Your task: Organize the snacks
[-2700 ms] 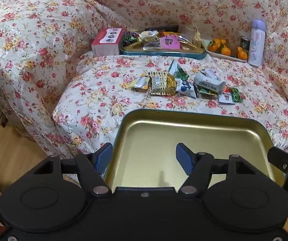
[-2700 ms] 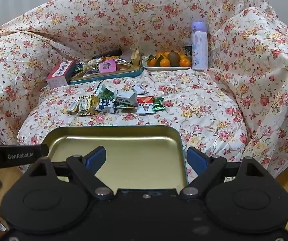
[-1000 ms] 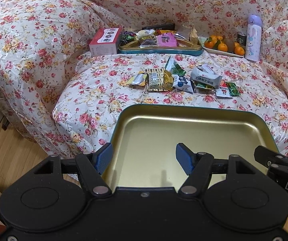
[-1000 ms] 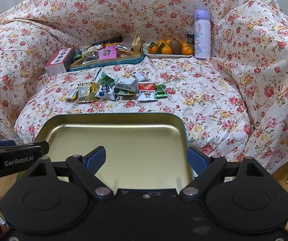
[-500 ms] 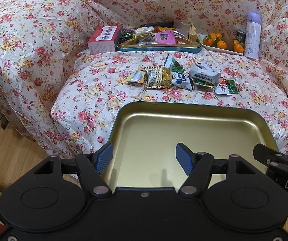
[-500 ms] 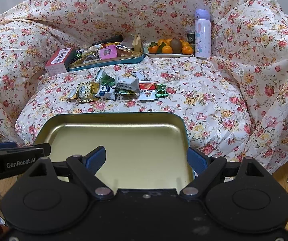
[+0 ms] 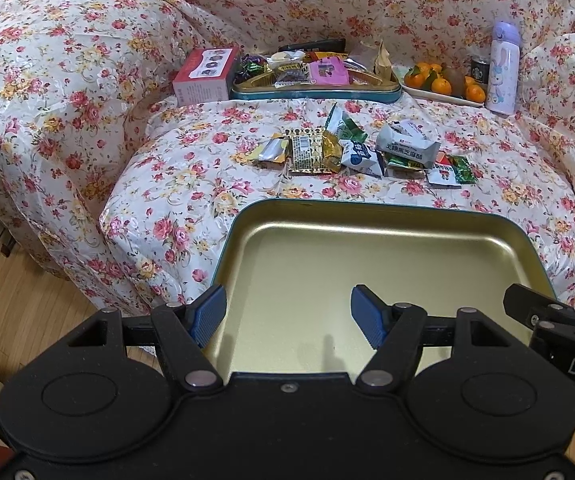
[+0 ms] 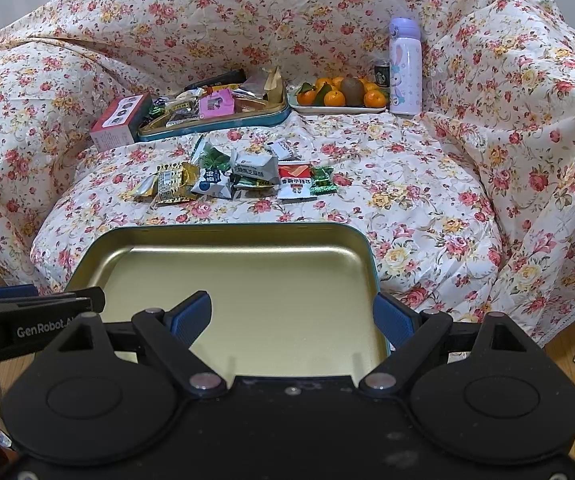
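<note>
An empty gold tin tray with a teal rim [image 7: 391,210] [image 8: 231,227] is carried in front of the floral-covered sofa. My left gripper [image 7: 287,314] has its jaws spread, straddling the tray's near left corner. My right gripper [image 8: 292,316] has its jaws spread, straddling the near right corner. Whether either clamps the tray I cannot tell. Several loose snack packets [image 7: 361,150] [image 8: 239,178] lie on the sofa seat beyond the tray. A second tin tray [image 7: 315,90] [image 8: 215,124] full of snacks sits at the back.
A red box [image 7: 203,74] [image 8: 119,120] lies left of the full tray. A plate of oranges and kiwi [image 7: 439,82] [image 8: 341,94], a dark can [image 8: 382,74] and a lilac bottle [image 7: 503,68] [image 8: 405,66] stand at the back right. Wooden floor [image 7: 11,300] lies below.
Both grippers and the empty tray have moved slightly back and up from the sofa; the snack pile now sits a little farther and higher in both views.
</note>
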Demonstrator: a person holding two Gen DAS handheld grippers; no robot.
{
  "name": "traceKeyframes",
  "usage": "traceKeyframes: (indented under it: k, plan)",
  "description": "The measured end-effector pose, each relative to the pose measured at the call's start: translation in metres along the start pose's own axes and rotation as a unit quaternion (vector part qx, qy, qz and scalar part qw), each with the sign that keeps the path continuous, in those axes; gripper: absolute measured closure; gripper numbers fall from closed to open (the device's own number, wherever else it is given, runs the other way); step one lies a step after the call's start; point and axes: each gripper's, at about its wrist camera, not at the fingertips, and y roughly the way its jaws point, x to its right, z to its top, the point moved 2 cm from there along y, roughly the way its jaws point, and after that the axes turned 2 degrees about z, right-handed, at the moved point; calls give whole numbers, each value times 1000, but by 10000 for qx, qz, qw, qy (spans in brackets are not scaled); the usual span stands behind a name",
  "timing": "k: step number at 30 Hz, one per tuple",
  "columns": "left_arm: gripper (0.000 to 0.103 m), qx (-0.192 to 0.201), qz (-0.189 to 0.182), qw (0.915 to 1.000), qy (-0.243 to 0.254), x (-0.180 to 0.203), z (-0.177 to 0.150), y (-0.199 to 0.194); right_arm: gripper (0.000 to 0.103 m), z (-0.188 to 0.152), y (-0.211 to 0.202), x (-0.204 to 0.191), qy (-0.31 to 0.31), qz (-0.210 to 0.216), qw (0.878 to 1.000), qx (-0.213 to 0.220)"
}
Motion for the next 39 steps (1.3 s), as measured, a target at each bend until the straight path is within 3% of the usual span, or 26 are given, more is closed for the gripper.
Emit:
traceKeyframes:
  k: [18, 23, 29, 39]
  plan:
    - [32, 14, -8, 10000, 4, 1, -1, 0, 11, -2, 1, -2, -3, 15, 10000, -7]
    - [33, 196, -25, 9998, 26, -2, 2, -4, 11, -2, 1, -3, -10, 34, 10000, -7]
    - [33, 552, 94, 9984, -117, -23, 16, -11, 12, 4, -1, 2, 35, -21, 9999, 98]
    - [37, 574, -110, 9974, -415, -51, 60, 4, 17, 37, -3, 18, 117, -219, 9975, 656]
